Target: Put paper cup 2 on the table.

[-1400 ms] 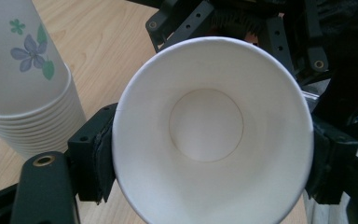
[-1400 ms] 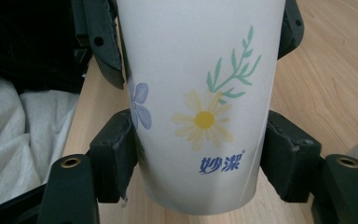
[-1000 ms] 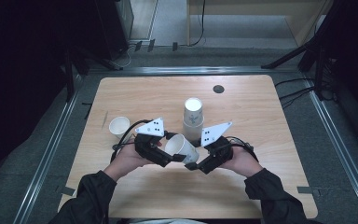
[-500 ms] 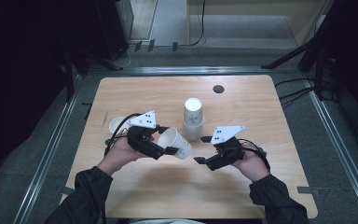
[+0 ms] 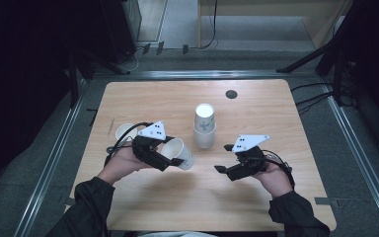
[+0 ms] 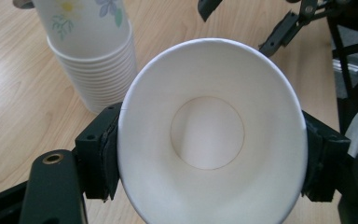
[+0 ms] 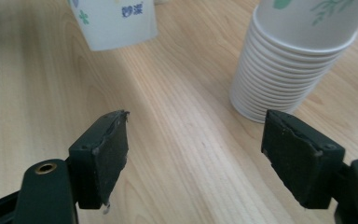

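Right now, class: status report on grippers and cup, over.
Left gripper shut on cup, cup on its side. Right gripper open, empty. Stack upside down at centre, second cup far left. Nothing in the way.

The white paper cup (image 6: pixel 212 135) is plain white inside. Black jaws of the left gripper (image 5: pixel 170 157) squeeze it — each jaw has a dark grey pad. Next to that cup, the tall stack of white paper cups (image 6: pixel 95 51) has little yellow, blue and green flowers. The light brown wooden table (image 7: pixel 177 140) has soft stripes. The black right gripper (image 7: pixel 196 158) carries a grey three-cornered plate (image 5: pixel 249 142) with dark dots.
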`<state>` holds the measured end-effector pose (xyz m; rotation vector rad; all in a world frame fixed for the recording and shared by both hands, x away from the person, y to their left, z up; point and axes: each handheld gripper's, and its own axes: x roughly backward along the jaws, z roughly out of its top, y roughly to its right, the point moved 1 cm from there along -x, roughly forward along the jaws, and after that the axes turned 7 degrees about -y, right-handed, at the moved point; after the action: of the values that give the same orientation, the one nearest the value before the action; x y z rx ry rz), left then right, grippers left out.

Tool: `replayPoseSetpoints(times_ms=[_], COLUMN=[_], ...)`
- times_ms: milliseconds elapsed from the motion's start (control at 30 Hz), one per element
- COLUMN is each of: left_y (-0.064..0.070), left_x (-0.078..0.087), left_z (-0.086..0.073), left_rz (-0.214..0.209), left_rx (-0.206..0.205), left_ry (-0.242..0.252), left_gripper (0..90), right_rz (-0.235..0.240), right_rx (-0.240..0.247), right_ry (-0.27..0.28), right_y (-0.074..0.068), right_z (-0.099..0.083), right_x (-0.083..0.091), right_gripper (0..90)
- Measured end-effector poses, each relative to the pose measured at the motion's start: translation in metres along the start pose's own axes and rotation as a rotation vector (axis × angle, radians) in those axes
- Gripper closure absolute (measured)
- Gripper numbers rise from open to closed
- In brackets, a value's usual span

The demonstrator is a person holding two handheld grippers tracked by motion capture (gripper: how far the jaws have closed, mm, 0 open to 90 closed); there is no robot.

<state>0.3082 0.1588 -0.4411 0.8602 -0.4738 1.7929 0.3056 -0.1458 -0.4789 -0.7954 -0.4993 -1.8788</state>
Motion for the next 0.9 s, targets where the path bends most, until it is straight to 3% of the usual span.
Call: replayPoseSetpoints(times_ms=[100, 367, 567, 900], left_y=[-0.002, -0.008, -0.009, -0.012], left_x=[0.001, 0.008, 0.016, 0.028], left_z=[-0.006, -0.019, -0.028, -0.045], left_rz=[0.008, 0.027, 0.034, 0.061], left_rx=[0.006, 0.036, 0.028, 0.06], left_ry=[-0.019, -0.036, -0.069, -0.095], left_gripper=[23.7, 23.6, 23.6, 23.5], right_rz=[-0.036, -0.031, -0.053, -0.062], right_rx=[0.014, -0.06, -0.112, -0.109], right_ry=[-0.007, -0.01, -0.039, -0.036], right_y=[0.005, 0.019, 0.031, 0.045], right_z=[-0.004, -0.006, -0.008, -0.007], right_x=[-0.002, -0.004, -0.005, -0.008], right_gripper=[22.4, 21.9, 21.9, 22.0])
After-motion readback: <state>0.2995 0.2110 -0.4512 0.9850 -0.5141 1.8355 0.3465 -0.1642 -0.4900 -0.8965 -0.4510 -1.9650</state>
